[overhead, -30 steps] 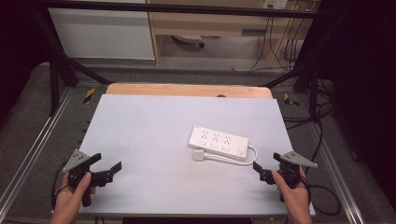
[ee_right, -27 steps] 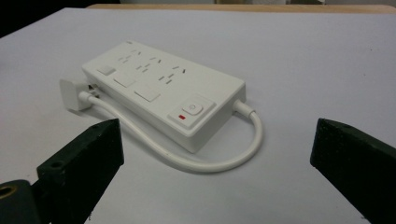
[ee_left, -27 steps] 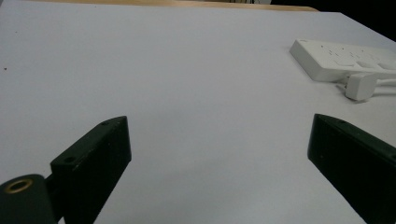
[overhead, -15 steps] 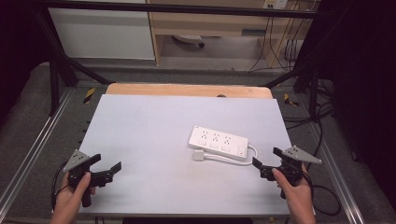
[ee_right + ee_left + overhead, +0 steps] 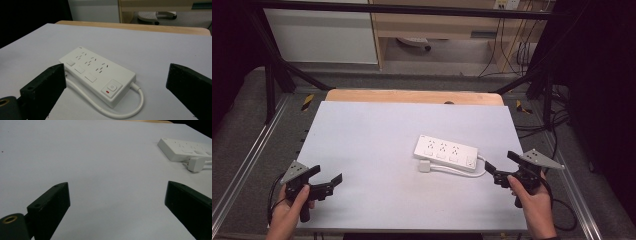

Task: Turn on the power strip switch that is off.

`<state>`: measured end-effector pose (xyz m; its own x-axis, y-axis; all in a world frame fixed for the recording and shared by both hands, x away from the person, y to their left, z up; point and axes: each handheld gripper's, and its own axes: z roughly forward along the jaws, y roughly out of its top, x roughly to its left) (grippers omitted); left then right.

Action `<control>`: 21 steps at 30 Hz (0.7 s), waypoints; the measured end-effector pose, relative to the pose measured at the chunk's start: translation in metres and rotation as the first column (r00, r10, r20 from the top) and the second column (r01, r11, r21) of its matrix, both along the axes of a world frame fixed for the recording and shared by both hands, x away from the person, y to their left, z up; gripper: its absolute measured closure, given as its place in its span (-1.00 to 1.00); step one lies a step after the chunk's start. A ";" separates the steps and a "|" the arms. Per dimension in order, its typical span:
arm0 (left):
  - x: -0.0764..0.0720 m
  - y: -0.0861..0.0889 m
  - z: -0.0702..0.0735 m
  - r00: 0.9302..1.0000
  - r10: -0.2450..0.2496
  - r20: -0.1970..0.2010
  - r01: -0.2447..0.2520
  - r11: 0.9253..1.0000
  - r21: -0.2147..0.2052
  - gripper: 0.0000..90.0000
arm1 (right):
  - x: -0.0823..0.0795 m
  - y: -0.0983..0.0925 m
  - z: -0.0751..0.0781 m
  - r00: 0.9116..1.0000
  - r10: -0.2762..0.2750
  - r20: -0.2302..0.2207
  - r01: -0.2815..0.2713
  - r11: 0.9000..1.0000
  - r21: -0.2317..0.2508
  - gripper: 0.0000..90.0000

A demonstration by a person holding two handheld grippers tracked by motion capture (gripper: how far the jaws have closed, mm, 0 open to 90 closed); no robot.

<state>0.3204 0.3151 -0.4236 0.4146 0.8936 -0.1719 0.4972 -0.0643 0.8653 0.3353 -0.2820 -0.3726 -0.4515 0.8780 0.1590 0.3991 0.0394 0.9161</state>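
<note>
A white power strip lies right of the table's middle, with several sockets and a switch with a red mark. Its white cable loops back along the near side to a white plug lying on the table beside it. My right gripper is open, just right of the strip and apart from it; its view looks along the strip between wide jaws. My left gripper is open at the front left, over bare table. In its view the strip and plug sit far off to the right.
The pale grey table top has a wooden strip along its far edge. Metal rails run down both sides, and loose cables lie off the right edge. Cabinets stand beyond the table.
My right gripper has edged slightly forward and left toward the power strip. The left gripper has barely moved, and both stay open.
</note>
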 end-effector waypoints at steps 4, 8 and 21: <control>0.000 0.000 0.000 1.000 0.001 -0.002 -0.001 1.000 -0.001 -0.87 | 0.004 0.002 0.010 1.000 0.003 0.017 -0.003 1.000 0.000 -0.93; 0.000 -0.001 -0.001 1.000 0.001 -0.004 -0.001 1.000 0.001 -0.87 | 0.006 0.003 0.014 1.000 0.002 0.023 -0.002 1.000 0.002 -0.93; 0.000 -0.001 -0.001 1.000 -0.007 0.000 0.007 1.000 0.015 -0.87 | 0.021 0.015 0.029 0.999 0.035 0.036 -0.034 0.999 -0.026 -0.94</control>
<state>0.3205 0.3136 -0.4246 0.4206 0.8933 -0.1588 0.4968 -0.0803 0.8641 0.3561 -0.2667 -0.3431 -0.4865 0.8655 0.1198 0.3636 0.0759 0.9285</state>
